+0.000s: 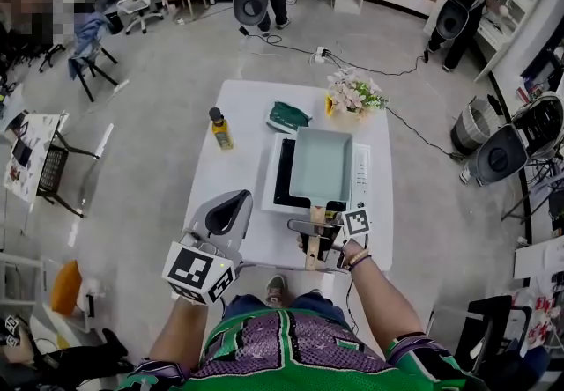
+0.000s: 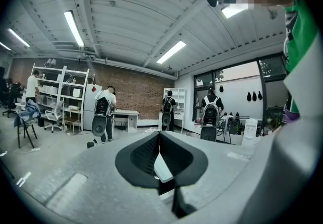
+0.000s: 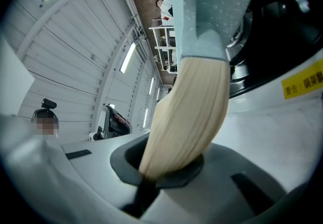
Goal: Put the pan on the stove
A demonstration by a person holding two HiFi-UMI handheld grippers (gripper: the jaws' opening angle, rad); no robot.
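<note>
The pan is pale mint, and its handle is blond wood with fine grain. The stove has a black top in a white body, on a white counter. Far left is a yellow bottle with a black cap. Right of it lies a dark green cloth. The grey left claw has a cube with black-and-white square markers.

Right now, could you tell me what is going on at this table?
A person works with two grippers. The right gripper is shut on the wooden handle of the pale square pan, held over the stove on the white table. Whether it rests there I cannot tell. The left gripper is shut and empty.
</note>
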